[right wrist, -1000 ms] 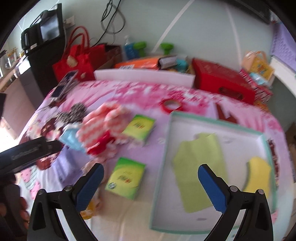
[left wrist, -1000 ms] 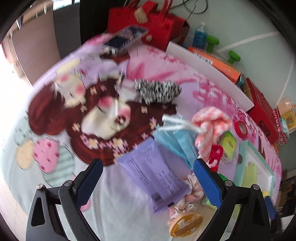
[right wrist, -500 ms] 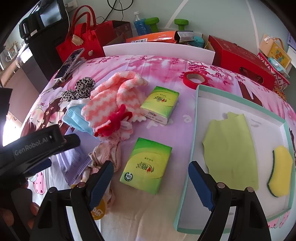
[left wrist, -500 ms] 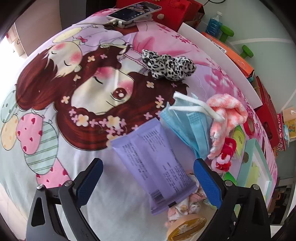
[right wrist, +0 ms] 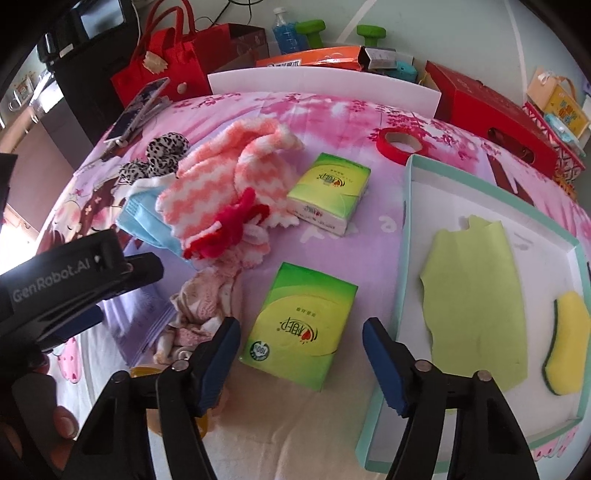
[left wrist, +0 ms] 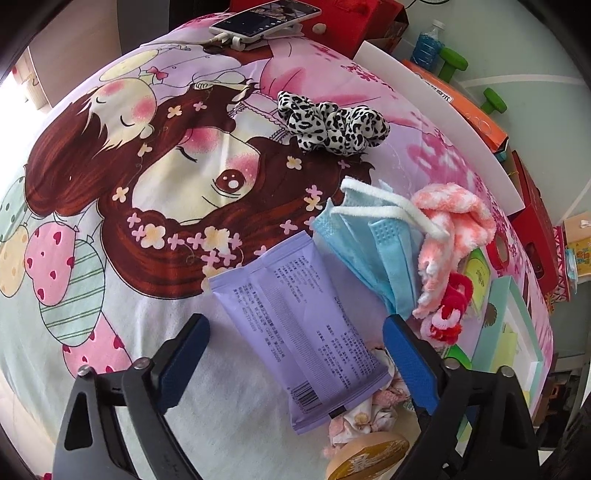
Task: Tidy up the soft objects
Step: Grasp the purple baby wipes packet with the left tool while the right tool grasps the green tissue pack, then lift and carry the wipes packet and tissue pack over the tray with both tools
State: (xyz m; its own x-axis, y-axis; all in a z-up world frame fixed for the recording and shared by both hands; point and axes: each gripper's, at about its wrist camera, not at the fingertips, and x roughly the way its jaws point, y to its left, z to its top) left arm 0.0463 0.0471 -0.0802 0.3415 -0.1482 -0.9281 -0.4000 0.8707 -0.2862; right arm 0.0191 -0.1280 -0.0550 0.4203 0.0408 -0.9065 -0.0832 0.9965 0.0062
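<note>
Change since earlier: both grippers have dropped closer to the cartoon-print cloth (left wrist: 155,192); the purple packet and near tissue pack now fill more of each view.
Left gripper (left wrist: 295,363): points steeply down, jaws wide and closing slightly, blue pads on either side of the purple packet (left wrist: 299,332) without touching it.
Right gripper (right wrist: 301,363): jaws closing, set astride the near end of the near green tissue pack (right wrist: 301,325); pads not yet pressing on it.
Soft pile: blue face mask (left wrist: 373,243) lies just right of the purple packet; a pink-and-white fuzzy sock (right wrist: 225,181) lies on top of it, with a red fuzzy piece (right wrist: 229,229) at its near end.
Scrunchies: a leopard-print scrunchie (left wrist: 332,125) lies apart, farther back on the cloth; a pale floral scrunchie (right wrist: 201,310) sits beside the right gripper's left pad, partly under the packet.
Second tissue pack (right wrist: 328,192): lies farther back, touching the sock's edge.
Tray (right wrist: 402,258): teal-rimmed white box on the right, holding a light green cloth (right wrist: 476,295) and a yellow sponge (right wrist: 569,343).
Red tape roll (right wrist: 400,142): flat, beyond the tray's far corner.
Phone (left wrist: 266,16): at the far edge of the cloth.
Background: red bags and boxes along the far side.
Person: fingertips (right wrist: 64,421) visible at the lower left, gripping the left tool.
</note>
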